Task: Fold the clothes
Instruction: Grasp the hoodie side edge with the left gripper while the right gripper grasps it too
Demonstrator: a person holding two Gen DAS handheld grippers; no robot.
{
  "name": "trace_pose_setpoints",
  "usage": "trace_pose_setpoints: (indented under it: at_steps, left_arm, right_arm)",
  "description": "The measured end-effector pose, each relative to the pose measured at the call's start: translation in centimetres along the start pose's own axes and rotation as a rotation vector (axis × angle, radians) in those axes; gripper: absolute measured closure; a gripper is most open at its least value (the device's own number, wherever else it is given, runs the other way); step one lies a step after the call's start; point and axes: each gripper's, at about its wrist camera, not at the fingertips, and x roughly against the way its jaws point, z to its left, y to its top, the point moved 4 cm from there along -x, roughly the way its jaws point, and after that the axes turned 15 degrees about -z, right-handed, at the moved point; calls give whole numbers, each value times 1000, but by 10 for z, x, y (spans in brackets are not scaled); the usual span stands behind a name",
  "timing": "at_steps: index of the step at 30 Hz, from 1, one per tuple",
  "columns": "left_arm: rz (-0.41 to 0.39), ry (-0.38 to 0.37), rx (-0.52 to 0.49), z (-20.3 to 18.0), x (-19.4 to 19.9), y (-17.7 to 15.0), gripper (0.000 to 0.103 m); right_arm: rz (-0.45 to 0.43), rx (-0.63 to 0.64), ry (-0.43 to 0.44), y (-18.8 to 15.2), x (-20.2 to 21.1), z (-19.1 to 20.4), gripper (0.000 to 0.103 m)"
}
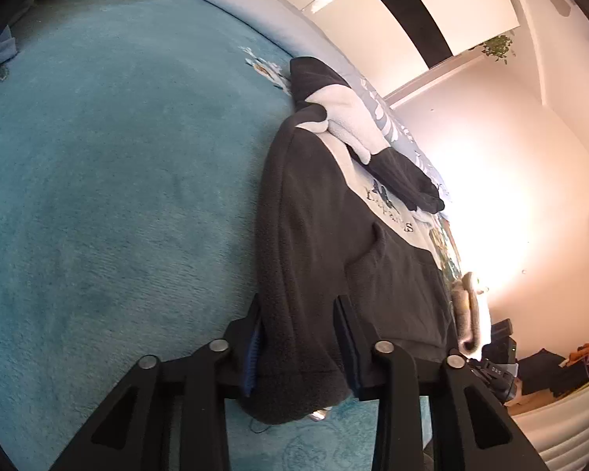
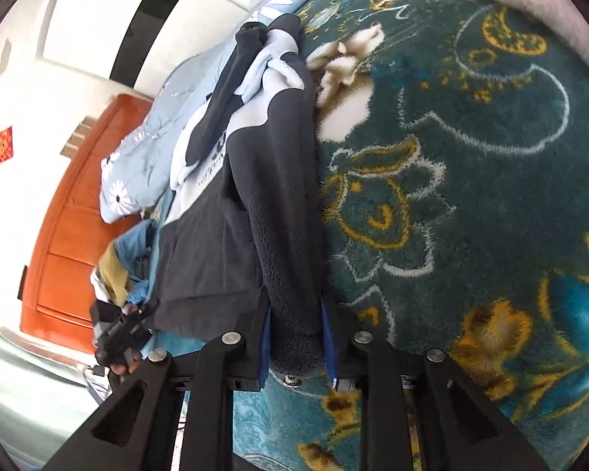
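A dark grey and pale grey fleece hoodie (image 1: 314,216) lies on a teal plush blanket (image 1: 117,176), one dark sleeve folded across its pale chest. My left gripper (image 1: 300,337) is shut on the hoodie's bottom hem, with the thick fleece bunched between the fingers. In the right wrist view the same hoodie (image 2: 255,180) lies along a dark teal floral blanket (image 2: 471,157). My right gripper (image 2: 294,337) is shut on the hoodie's other hem corner, a thick fold filling the gap between its blue pads. The left gripper (image 2: 121,333) shows at the lower left of the right wrist view.
A pale blue floral quilt (image 2: 137,165) lies beyond the hoodie at the bed's edge. An orange wooden door (image 2: 70,235) and white walls stand behind. Dark clothes and an orange item (image 1: 561,369) lie on the floor past the bed. A grey rolled cloth (image 1: 469,310) sits by the hoodie.
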Motion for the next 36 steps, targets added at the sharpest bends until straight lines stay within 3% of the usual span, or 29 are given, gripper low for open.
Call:
trace_pose_setpoints:
  at_steps: [1,3,5,9,12,16,19,23,25,31,34,36]
  left_arm:
    - [3,31,-15,-2,0,0,65]
    - [8,93,-45,-7,2,-1,85]
    - [-6,106,-14,-11,11,0,86]
    - [-65,77,-27,-31,43,0,88]
    - [-55,60,-51,-41,62,-14,88]
    - [-26,-2,-22,-43,73,-20,88]
    - [-57,-86,47,-52,73,9,88]
    - [-98,-176,90,-76,63,69,87]
    - [-107,-204,125,-85,50,102,87]
    - [-162,-104,161,-84,-21,193,87]
    - [-255,-31,215,-59,-51,232,90]
    - [-293,-42,275,-38,-72,252,89]
  right_arm:
    - [-4,-17,5,0,0,0,80]
    - [-6,-32,-14,2,3,1,83]
    - [-8,-11,-42,4,8,7,85]
    - [-40,42,-3,15,33,27,87]
    - [-39,108,-12,12,47,35,87]
    - [-27,84,34,8,59,30,87]
    - [-63,65,102,31,60,44,87]
    - [-140,71,194,90,58,77,87]
    - [-164,64,187,125,43,90,87]
    - [-209,37,96,223,-18,113,88]
    - [-206,19,1,262,-59,98,88]
    - [-206,9,-48,286,-85,82,94]
